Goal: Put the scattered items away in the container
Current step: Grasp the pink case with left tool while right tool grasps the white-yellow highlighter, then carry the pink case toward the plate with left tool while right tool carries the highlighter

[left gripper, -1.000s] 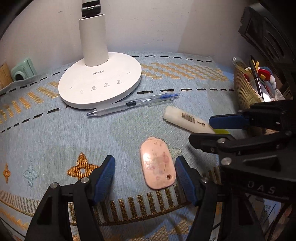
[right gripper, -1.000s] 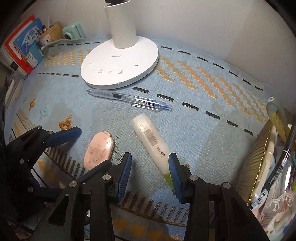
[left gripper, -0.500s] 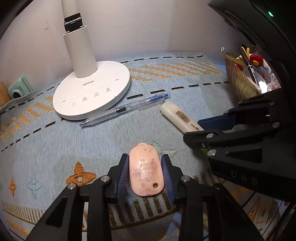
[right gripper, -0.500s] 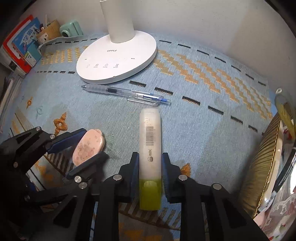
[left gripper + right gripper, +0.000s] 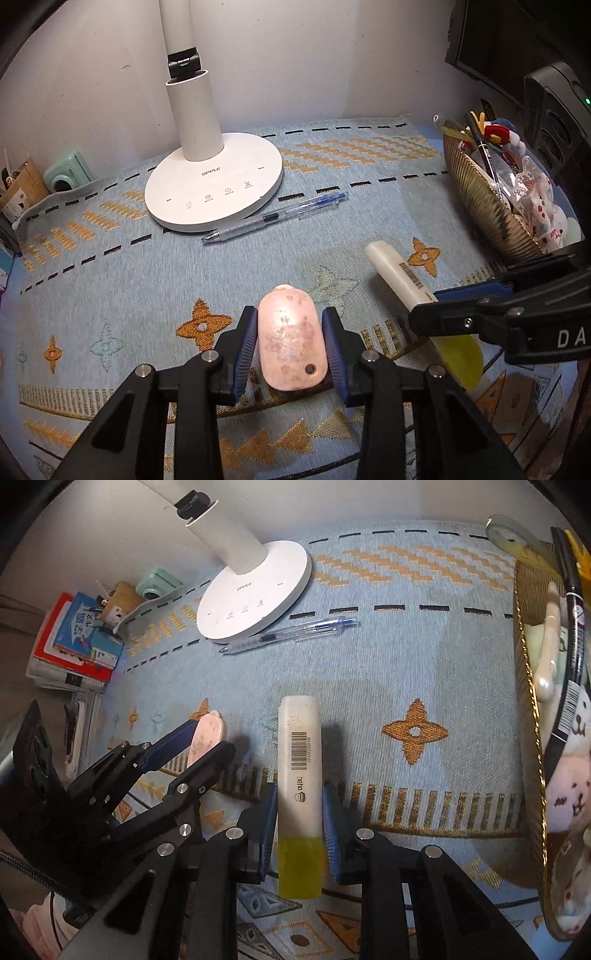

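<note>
Above the patterned cloth (image 5: 332, 229), left gripper (image 5: 290, 347) jaws pinch the pink case (image 5: 291, 343); right gripper (image 5: 300, 827) jaws pinch the highlighter (image 5: 299, 775).

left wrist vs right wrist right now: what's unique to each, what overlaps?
Left wrist only: a dark speaker behind the gold basket.

Right wrist only: a stack of books off the cloth's far left, and the highlighter's barcode face-on.

Both: the left gripper shut on the pink eraser, the right gripper shut on the highlighter, the pen beside the lamp base, and the mint camera.
</note>
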